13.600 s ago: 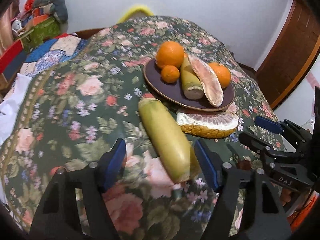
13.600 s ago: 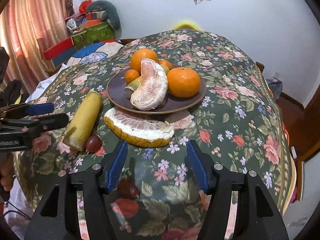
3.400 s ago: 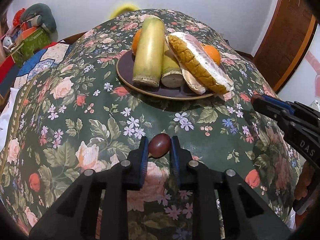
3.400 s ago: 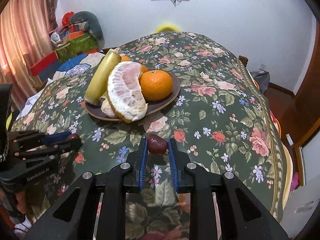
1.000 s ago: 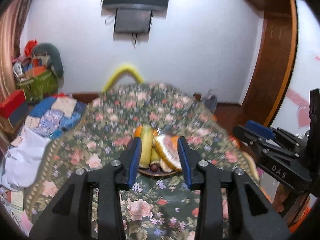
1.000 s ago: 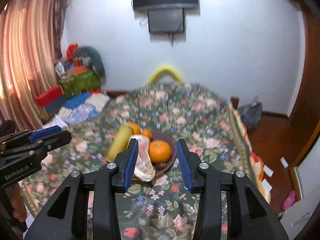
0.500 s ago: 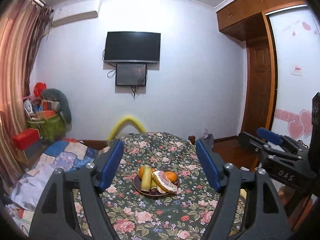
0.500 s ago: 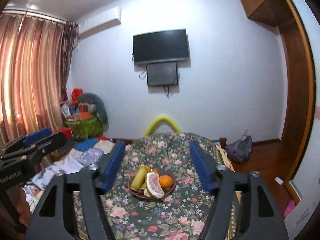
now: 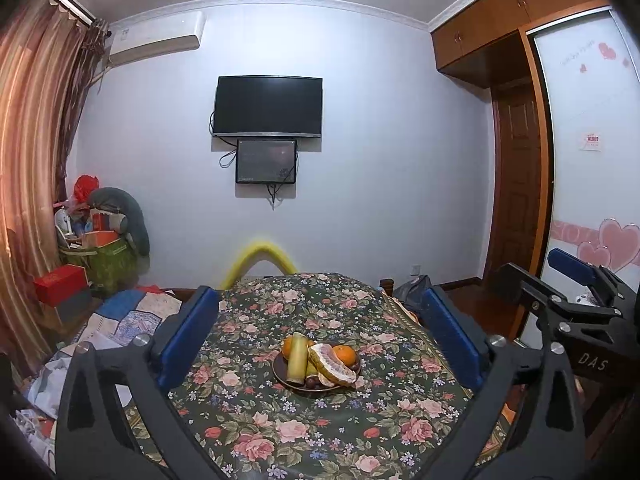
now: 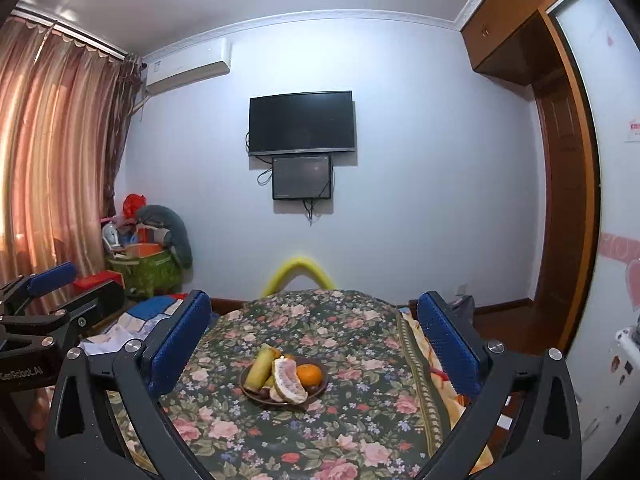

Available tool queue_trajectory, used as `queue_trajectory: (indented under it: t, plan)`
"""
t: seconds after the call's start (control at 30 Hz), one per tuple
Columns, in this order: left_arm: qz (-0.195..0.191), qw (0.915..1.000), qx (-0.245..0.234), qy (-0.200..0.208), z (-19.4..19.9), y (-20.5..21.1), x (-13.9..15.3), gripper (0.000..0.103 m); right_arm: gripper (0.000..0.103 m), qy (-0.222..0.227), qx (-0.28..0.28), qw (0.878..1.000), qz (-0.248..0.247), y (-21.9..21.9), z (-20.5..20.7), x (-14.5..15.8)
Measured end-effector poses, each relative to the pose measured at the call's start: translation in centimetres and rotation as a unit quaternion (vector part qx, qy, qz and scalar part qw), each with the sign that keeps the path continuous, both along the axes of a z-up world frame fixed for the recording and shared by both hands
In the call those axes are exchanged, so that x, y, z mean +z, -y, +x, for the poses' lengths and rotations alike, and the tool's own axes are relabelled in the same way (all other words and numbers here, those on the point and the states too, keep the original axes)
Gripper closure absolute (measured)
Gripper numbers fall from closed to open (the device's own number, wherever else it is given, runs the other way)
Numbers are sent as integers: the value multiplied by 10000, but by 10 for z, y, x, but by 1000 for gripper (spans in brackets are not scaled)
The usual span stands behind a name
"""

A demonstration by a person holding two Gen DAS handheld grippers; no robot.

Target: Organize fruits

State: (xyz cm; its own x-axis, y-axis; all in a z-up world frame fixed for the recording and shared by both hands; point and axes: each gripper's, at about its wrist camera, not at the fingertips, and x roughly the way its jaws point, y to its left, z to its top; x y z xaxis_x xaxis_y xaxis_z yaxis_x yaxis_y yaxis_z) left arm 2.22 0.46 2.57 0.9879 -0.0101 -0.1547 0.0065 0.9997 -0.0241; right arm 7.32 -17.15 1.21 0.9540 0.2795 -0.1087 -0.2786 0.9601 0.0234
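Note:
A dark round plate (image 9: 280,376) sits mid-table on the floral cloth, far ahead of me. It holds a yellow-green stalk (image 9: 297,359), peeled pomelo pieces (image 9: 332,365), oranges (image 9: 345,355) and small dark fruits (image 9: 311,381). The plate also shows in the right wrist view (image 10: 322,388), with the stalk (image 10: 258,366), pomelo (image 10: 289,380) and an orange (image 10: 310,375). My left gripper (image 9: 320,340) is wide open and empty, high above the near table. My right gripper (image 10: 314,340) is wide open and empty too. Each gripper shows at the edge of the other's view.
The table (image 9: 256,420) carries a dark floral cloth. A yellow chair back (image 9: 259,258) stands at its far end. Boxes, bags and bedding (image 9: 100,256) pile up at the left by the curtain (image 9: 28,160). A wooden door (image 9: 516,188) and wardrobe are at the right.
Both grippers have pulled back and up from the table and opened wider. The plate with all the fruit now looks small and far away.

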Motion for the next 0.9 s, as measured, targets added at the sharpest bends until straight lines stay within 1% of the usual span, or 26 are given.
queue_trajectory:
  t: [0.2, 0.43, 0.9]
  plan:
    - [-47, 10000, 34, -53, 0, -2, -3, 0, 0, -16, 0, 10000, 60, 4, -8, -1]
    - [-23, 9999, 56, -85, 0, 0, -6, 0, 0, -41, 17, 9999, 100, 5, -7, -1]
    - [-112, 9998, 5, -156, 5, -3, -9, 0, 0, -87, 64, 9998, 148, 6, -8, -3]
